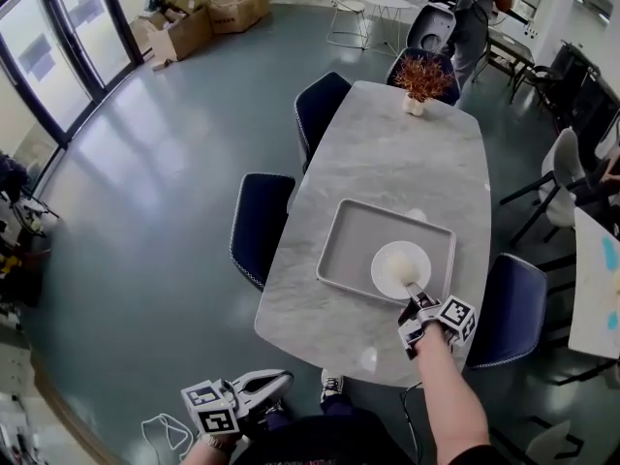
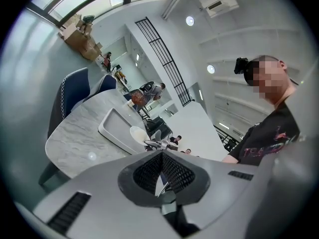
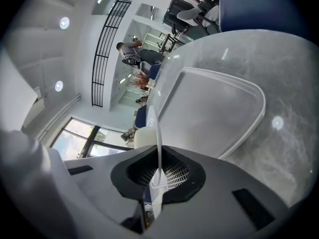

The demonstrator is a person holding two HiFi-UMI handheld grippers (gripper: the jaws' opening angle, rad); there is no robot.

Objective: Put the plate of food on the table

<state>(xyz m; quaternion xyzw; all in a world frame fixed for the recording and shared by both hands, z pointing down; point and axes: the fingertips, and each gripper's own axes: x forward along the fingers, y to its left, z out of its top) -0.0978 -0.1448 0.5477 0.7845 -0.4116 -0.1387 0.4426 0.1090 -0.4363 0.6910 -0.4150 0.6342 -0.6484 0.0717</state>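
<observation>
A white plate (image 1: 400,268) with a pale portion of food rests in the near right part of a grey tray (image 1: 354,235) on the marble table (image 1: 387,153). My right gripper (image 1: 417,301) is shut on the plate's near rim. In the right gripper view that rim (image 3: 158,133) runs edge-on out from between the jaws (image 3: 159,168), over the tray (image 3: 214,108). My left gripper (image 1: 281,384) hangs below the table's near edge, shut on nothing (image 2: 160,154). Its view shows the tray (image 2: 110,126) and plate (image 2: 137,133) from the side.
A small reddish plant (image 1: 421,78) stands at the table's far end. Dark blue chairs (image 1: 260,226) (image 1: 320,105) line the left side, another (image 1: 511,308) sits at the near right. Cardboard boxes (image 1: 194,22) lie by the windows. A person (image 1: 475,8) stands beyond the table.
</observation>
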